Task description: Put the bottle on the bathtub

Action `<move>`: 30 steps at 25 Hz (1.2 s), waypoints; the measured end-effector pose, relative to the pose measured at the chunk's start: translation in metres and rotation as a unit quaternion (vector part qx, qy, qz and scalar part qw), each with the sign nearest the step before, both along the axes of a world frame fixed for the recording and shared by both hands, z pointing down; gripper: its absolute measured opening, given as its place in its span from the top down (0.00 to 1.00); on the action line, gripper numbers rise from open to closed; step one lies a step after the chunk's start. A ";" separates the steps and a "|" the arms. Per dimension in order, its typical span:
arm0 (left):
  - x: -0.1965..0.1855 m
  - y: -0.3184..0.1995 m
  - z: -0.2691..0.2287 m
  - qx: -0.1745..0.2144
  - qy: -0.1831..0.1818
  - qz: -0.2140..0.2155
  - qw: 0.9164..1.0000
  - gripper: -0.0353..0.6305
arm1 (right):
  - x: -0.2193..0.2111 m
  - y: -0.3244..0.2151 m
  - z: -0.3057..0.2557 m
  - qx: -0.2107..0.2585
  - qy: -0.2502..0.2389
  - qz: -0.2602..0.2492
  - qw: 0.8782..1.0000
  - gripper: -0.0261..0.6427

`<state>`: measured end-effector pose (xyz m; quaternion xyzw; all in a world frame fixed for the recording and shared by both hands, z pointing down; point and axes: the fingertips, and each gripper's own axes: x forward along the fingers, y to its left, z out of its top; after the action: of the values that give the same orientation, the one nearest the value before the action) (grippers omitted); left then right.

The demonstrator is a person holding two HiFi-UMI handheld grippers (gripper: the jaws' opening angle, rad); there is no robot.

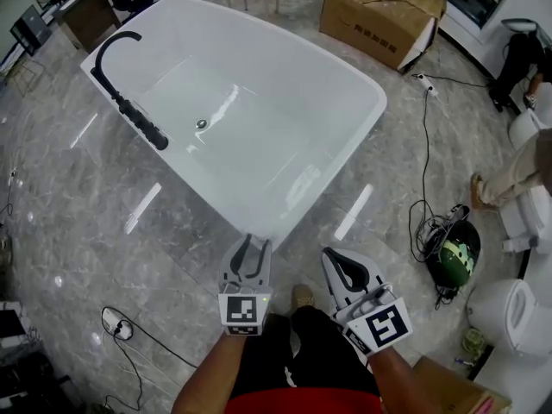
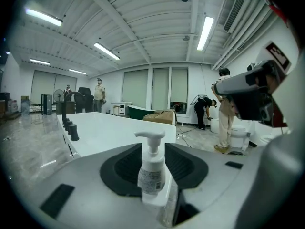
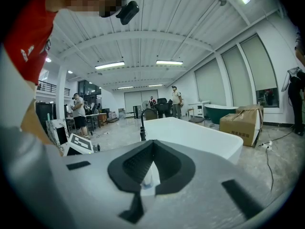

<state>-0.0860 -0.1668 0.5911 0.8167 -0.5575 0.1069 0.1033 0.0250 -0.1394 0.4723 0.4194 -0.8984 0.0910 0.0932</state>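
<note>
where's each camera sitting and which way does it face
Head view: on the head, steeply down at the glossy white bathtub; left gripper, right gripper, forearms show.
Left gripper view: rides that gripper, looking across the bathtub; its jaws hold the white pump bottle.
Right gripper view: likewise, jaws shut; red shirt shows.
All share the bathtub.

I counted one bathtub (image 1: pixel 310 54), one black faucet (image 1: pixel 141 117), one pump bottle (image 2: pixel 152 171), two tongs of mine, the left gripper (image 1: pixel 250 242) and right gripper (image 1: pixel 330 255), plus one cardboard box (image 1: pixel 379 11) and one green helmet (image 1: pixel 454 253).
</note>
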 end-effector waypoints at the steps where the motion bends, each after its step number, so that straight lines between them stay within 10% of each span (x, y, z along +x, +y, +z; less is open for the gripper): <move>1: -0.001 0.002 -0.006 0.004 0.002 -0.003 1.000 0.76 | 0.000 0.000 -0.002 0.001 -0.001 -0.002 1.000 0.95; 30: 0.003 0.058 -0.253 0.119 0.014 0.004 0.993 0.93 | -0.016 0.026 -0.134 0.085 -0.084 -0.068 0.991 0.95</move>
<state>-0.0830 -0.1093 0.3385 0.8269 -0.5614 0.0288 0.0130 0.0092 -0.1135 0.3379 0.3542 -0.9341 0.0427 -0.0122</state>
